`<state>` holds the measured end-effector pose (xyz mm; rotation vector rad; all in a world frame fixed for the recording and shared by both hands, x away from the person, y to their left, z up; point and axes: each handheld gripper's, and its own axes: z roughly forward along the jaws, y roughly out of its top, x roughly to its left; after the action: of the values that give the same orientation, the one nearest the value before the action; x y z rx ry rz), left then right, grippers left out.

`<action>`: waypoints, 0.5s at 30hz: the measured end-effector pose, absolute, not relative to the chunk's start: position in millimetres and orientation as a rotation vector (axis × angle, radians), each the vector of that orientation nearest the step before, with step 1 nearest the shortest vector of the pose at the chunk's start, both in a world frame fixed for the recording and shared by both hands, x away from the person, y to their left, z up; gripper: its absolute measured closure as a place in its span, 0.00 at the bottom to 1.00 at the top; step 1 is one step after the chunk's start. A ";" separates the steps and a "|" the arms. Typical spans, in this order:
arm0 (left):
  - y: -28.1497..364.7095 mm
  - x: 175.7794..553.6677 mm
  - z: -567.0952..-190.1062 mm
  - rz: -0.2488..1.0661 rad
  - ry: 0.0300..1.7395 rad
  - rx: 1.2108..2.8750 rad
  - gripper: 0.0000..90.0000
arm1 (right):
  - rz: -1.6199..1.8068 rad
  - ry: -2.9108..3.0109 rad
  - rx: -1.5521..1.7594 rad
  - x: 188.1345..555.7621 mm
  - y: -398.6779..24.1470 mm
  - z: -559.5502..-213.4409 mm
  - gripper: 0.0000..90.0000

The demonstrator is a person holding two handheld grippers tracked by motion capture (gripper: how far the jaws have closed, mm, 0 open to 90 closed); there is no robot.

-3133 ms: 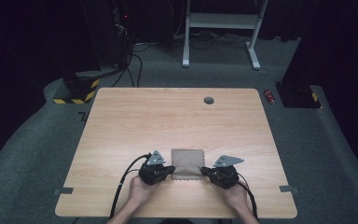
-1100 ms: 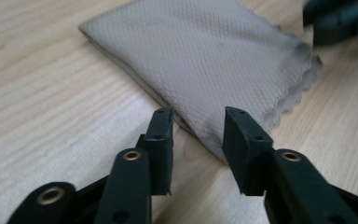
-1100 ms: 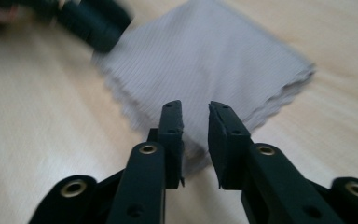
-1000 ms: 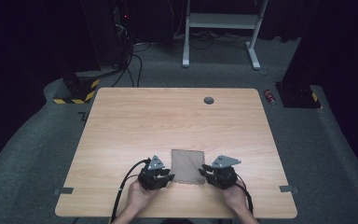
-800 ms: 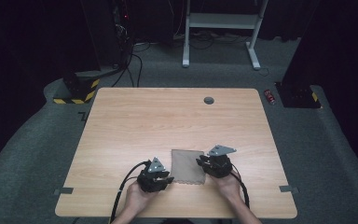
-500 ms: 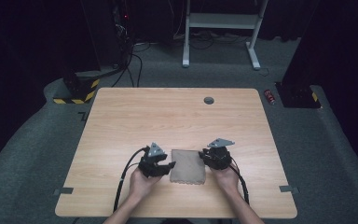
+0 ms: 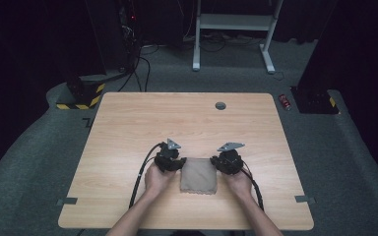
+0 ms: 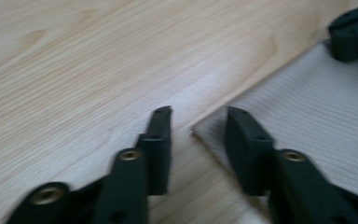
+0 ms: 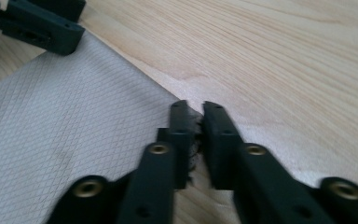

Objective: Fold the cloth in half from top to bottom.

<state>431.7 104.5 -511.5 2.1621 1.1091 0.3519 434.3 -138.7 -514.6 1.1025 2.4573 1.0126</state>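
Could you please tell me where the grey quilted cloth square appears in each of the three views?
High view: the grey quilted cloth square lies near the table's front edge, between both tools.
Left gripper view: cloth at right, its corner between the jaws.
Right gripper view: cloth at left, its corner pinched.
Shared landmark: the light wooden tabletop.

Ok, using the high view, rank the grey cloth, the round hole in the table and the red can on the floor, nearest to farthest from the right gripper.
From the right gripper:
1. Grey cloth, right beside it; its jaws pinch the cloth's far corner.
2. Round hole, up the table near the far edge.
3. Red can, on the floor beyond the table's far right corner.
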 end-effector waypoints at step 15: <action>115.4 455.2 -512.2 0.348 1.155 2.087 0.82 | 0.997 2.402 1.169 458.0 -132.5 -514.9 0.86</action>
<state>455.2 115.4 -512.2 2.0870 1.1550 0.3479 458.0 -132.5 -514.9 1.1687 2.4016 0.9970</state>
